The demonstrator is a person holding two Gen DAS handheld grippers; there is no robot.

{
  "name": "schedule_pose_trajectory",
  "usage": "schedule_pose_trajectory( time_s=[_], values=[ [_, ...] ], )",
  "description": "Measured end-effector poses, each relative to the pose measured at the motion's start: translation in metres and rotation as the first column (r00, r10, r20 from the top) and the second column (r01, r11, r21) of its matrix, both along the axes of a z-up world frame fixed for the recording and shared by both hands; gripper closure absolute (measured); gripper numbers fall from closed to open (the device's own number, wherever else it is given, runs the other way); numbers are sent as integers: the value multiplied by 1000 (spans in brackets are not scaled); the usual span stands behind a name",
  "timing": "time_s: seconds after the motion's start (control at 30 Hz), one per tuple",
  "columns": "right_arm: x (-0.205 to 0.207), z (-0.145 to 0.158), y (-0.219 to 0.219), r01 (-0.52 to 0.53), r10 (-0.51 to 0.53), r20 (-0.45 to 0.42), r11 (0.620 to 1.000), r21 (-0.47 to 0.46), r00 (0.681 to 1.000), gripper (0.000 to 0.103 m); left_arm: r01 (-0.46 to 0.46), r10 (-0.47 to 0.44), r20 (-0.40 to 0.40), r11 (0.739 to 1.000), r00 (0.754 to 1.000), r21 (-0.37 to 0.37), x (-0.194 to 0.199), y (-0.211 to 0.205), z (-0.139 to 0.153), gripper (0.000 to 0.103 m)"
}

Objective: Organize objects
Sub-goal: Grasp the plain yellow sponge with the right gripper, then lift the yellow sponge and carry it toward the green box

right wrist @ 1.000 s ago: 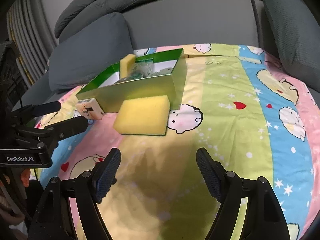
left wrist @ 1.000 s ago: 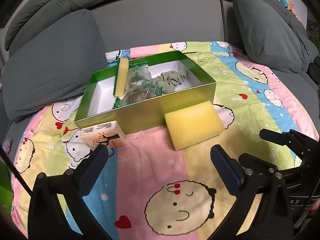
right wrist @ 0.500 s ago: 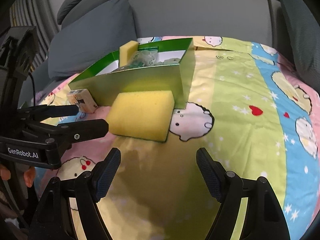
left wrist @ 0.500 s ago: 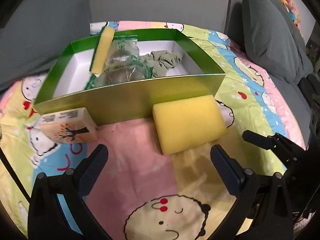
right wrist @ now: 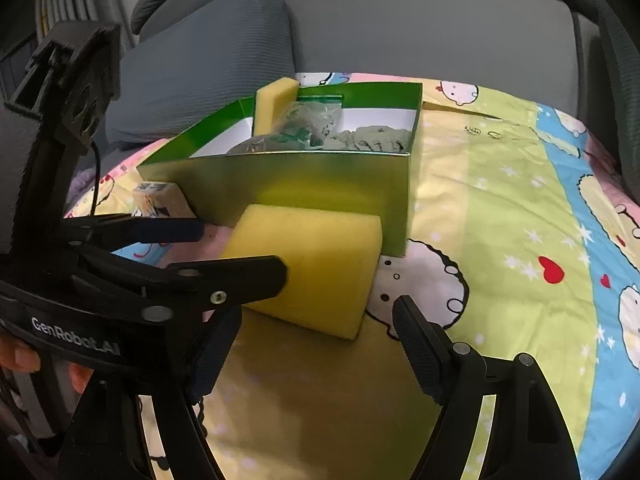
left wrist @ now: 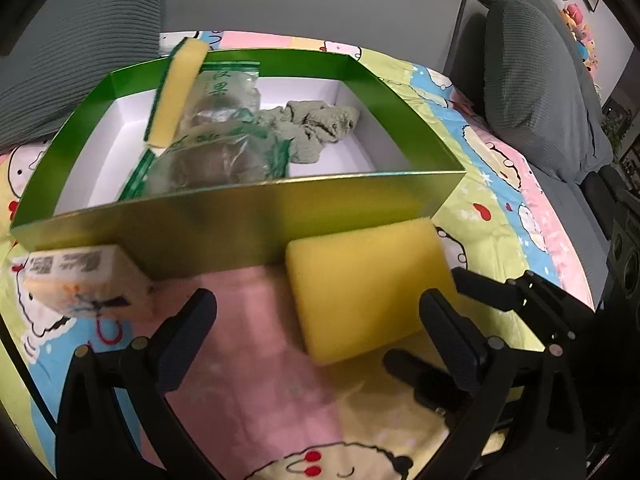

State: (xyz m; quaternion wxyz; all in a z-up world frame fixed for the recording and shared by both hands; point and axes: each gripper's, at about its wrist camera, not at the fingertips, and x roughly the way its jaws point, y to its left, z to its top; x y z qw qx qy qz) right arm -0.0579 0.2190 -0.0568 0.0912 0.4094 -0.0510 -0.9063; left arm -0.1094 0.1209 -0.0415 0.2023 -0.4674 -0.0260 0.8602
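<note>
Grey sofa w/ cushions behind; a cartoon-print blanket (right wrist: 500,208) covers the seat and carries everything. Green box (left wrist: 256,216) sits mid-scene, already holding a thin sponge (left wrist: 172,96) leaning on its left wall, plastic bags (left wrist: 224,136) and a crumpled green cloth (left wrist: 320,124).

Outside the box: big yellow sponge (left wrist: 360,284) flat on the blanket, touching the near wall toward its right end; small printed carton (left wrist: 80,284) at the near-left corner.

Left gripper (left wrist: 316,320) is spread wide, nothing held, its right finger just beside the sponge's near-right edge. Right gripper (right wrist: 316,340) also spread, empty, right behind the sponge's near edge.

Risks, imo:
- Both grippers crowd the same sponge; left gripper's finger crosses the right wrist view, so they could knock each other.
- Sponge is soft & wide: a shallow pinch may squash it and let it spring out.
- It sits against a thin box wall; pushing fwd could shove or tip the light box.
- Blanket is loose, fingers may snag fabric w/ the sponge.
- Carton near the left finger could get bumped.
</note>
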Motion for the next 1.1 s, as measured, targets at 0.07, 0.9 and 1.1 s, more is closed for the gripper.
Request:
schedule_pose_trajectory(
  time_s=[0.07,0.9,1.1],
  values=[
    [0,-1,1,-5,5,3,1000,-10,1000,24,12,-12,0,1000,1000,9,-2,3,-1,7],
    [-6,-3,-5,-40,40,8,999,23,999,41,94,-94,-19,995,995,32,-3,21,-11,29],
    [2,2,-11,-35,35,-6,999,6,999,42,95,-95,-32,995,995,6,7,16,-4,29]
  ],
)
